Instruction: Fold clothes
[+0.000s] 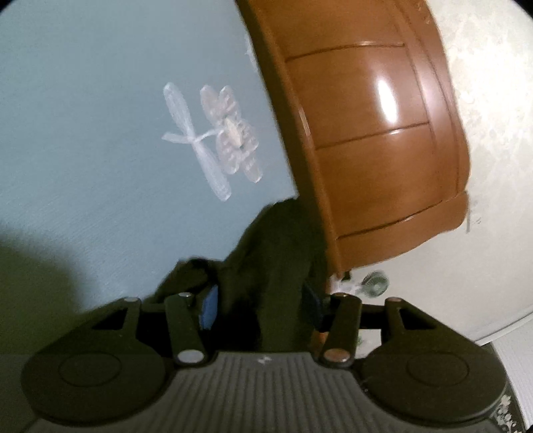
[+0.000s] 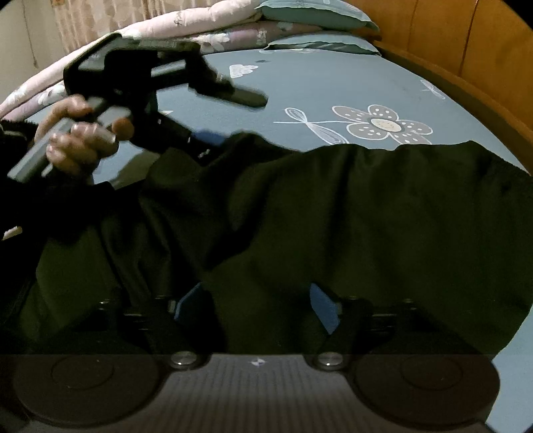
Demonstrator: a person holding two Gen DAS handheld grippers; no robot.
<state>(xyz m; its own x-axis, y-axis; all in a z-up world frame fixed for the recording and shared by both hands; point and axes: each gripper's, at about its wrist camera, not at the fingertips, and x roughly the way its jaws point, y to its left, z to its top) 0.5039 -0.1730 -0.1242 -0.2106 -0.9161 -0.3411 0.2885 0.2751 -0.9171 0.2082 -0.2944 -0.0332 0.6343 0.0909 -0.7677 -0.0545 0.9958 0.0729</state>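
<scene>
From the left wrist we see our left gripper [image 1: 260, 308] with its blue-padded fingers [image 1: 209, 308] apart around a bunch of the dark garment [image 1: 266, 239], whether pressing it we cannot tell, beside the wooden footboard [image 1: 373, 140]. From the right wrist we see what that view hides: the garment spread wide on the teal flowered bedsheet [image 2: 333, 83], our right gripper [image 2: 253, 304] with fingers apart over the cloth, and our left hand [image 2: 76, 133] on its handle. Pillows [image 2: 316, 15], a folded quilt [image 2: 200, 23] and a curtain [image 2: 100, 16] lie beyond.
</scene>
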